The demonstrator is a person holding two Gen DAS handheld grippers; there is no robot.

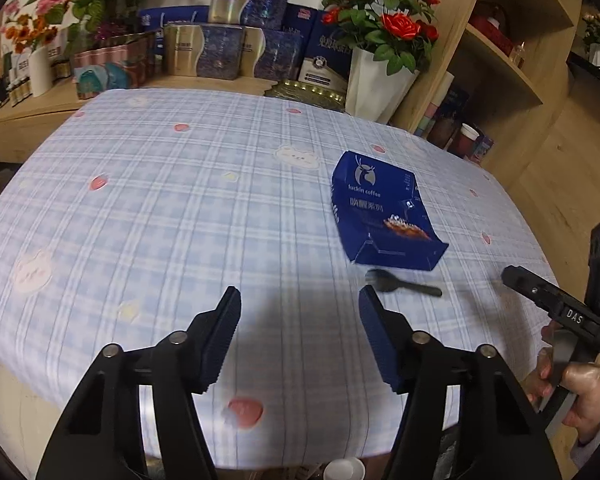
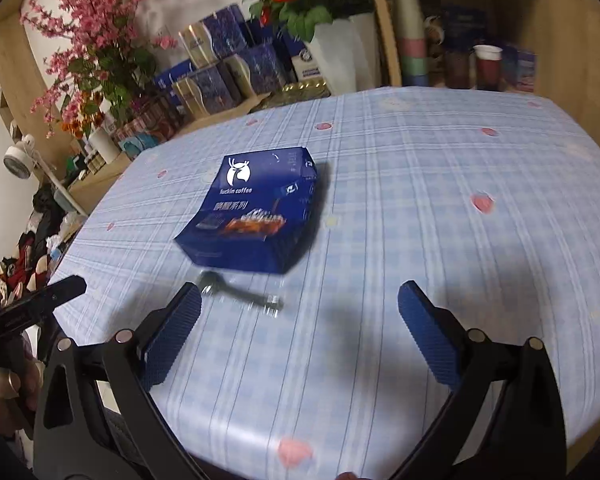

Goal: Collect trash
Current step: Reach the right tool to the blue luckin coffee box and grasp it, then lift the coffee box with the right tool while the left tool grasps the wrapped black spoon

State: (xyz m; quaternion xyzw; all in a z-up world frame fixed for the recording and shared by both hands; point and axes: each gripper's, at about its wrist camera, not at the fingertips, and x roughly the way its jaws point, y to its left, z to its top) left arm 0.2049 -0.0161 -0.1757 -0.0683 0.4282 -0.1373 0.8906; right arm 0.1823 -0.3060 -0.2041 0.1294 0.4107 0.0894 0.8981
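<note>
A flattened blue Luckin Coffee box [image 1: 382,214] lies on the checked tablecloth, right of centre; it also shows in the right wrist view [image 2: 256,216]. A small dark plastic spoon [image 1: 402,285] lies just in front of the box, also in the right wrist view [image 2: 240,296]. My left gripper [image 1: 300,304] is open and empty above the cloth, its right finger close to the spoon's bowl. My right gripper [image 2: 300,300] is open and empty, the spoon near its left finger. The right gripper's body [image 1: 560,312] shows at the right of the left wrist view.
The table [image 1: 160,200] has a light blue plaid cloth. Behind it stand gift boxes [image 1: 228,40], a white vase of red roses [image 1: 376,80] and pink flowers [image 2: 96,48]. A wooden shelf with cups [image 2: 488,64] is at the right.
</note>
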